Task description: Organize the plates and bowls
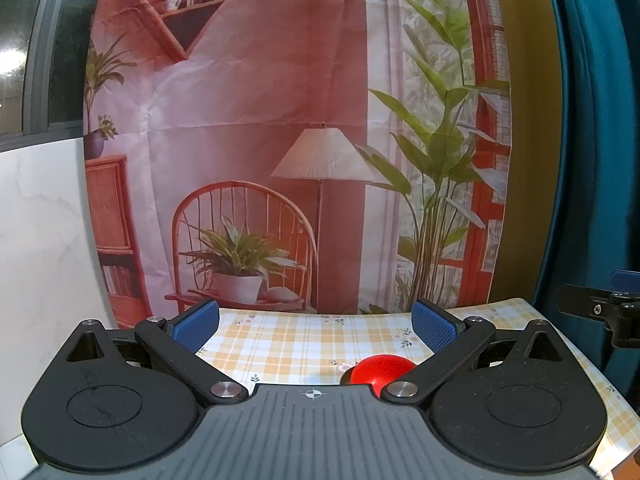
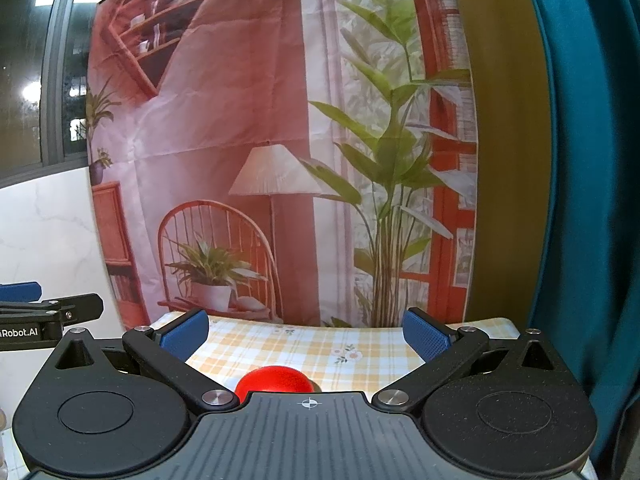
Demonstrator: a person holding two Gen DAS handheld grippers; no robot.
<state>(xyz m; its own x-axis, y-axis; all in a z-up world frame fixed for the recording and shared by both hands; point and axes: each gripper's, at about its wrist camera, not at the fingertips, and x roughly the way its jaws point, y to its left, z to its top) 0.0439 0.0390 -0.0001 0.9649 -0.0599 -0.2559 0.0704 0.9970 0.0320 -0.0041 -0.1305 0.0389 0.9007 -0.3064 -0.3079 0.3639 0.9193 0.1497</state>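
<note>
Left wrist view: left tool (image 1: 315, 322) held level above the worktop (image 1: 280, 344), jaws spread wide, nothing between the blue pads (image 1: 434, 326). A red bowl (image 1: 382, 368), seemingly upside down with the dome up, sits on the checked cloth near the worktop's near edge, partly hidden under the tool body, toward its right finger. No plates visible in this view. The right tool (image 1: 608, 308) shows at the frame's right edge, over the worktop's right edge; side-on here, so its opening cannot be read.

Right wrist view: right tool (image 2: 304, 334) also spread wide and empty, pointed at the far edge of the worktop. The red bowl (image 2: 274, 380) lies near the near edge, just left of the tool's centre line, lower half hidden by the tool body. The left tool (image 2: 24, 304) pokes in from the frame's left.

Step in hand, as I judge it: approach for the first pick, task barely begun. To do it well, tilt one tool down so the bowl comes fully between the pads. The dome is smooth and likely slippery, so go for the rim at the cloth rather than the rounded top, and close slowly. Keep the other tool clear to avoid a clash. The cloth may drag if the pads scrape it.
</note>
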